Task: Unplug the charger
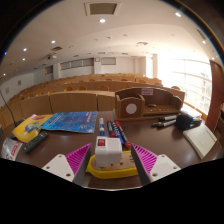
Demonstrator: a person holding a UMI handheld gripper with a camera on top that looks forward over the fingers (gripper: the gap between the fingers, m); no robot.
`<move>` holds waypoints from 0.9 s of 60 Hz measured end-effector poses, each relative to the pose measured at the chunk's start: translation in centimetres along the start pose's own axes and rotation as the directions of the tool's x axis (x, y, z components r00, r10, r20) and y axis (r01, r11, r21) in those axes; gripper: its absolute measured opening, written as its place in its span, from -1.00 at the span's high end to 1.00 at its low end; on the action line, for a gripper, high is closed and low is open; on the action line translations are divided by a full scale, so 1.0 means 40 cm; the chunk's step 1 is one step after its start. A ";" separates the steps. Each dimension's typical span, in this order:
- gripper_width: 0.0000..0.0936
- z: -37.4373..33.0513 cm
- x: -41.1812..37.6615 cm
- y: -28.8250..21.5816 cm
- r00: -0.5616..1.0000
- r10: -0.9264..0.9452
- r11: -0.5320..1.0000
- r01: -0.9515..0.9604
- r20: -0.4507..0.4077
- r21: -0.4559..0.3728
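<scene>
The hand-held gripper (109,166) has its two fingers spread wide, each showing a magenta ribbed pad (75,157) on its inner face. Between them, with clear space at either side, sits a small white boxy charger (108,147) plugged into a flat yellow plastic power strip (111,168). The charger stands upright out of the strip, its long axis running roughly straight up from the sockets; it has a reddish patch at its near left corner, too small to read. The near edge of the yellow strip is cut off below by the gripper's own body, so its full length is hard to judge.

All this rests on a dark brown wooden table (150,135) with a smooth, dull surface. Just beyond the charger lie a few thin pens or markers (112,128), red, white and blue. Off to the left lies a flat blue printed sheet or packet (70,122), and further left a yellow packet (28,127), partly overlapped and unclear. To the right lies a white flat pad (200,140), and behind it some dark items I cannot make out.

Further back rise rows of light wooden benches (75,100) like lecture-hall seating, bright windows (185,75) at the right, and a ceiling with small round lights (101,20).
</scene>
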State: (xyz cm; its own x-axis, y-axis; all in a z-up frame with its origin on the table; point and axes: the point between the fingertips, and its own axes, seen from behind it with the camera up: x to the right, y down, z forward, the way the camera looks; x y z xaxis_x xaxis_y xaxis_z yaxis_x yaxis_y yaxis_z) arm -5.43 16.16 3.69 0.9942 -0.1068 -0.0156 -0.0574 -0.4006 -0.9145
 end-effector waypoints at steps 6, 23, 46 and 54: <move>-0.04 0.027 -0.019 -0.006 1.000 0.027 1.000 -0.027 0.010 0.004; 0.37 0.026 -0.023 -0.014 1.000 -0.014 1.000 0.014 -0.026 0.023; 0.41 -0.219 -0.016 -0.584 0.998 -0.067 0.899 0.058 0.006 0.435; 0.40 -0.181 0.122 -0.571 0.998 -0.052 0.919 0.062 -0.038 0.389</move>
State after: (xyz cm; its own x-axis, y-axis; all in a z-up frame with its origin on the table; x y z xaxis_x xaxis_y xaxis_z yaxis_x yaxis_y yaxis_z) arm 0.05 18.19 27.44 0.9916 -0.1204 0.0469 0.0448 -0.0208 -0.9988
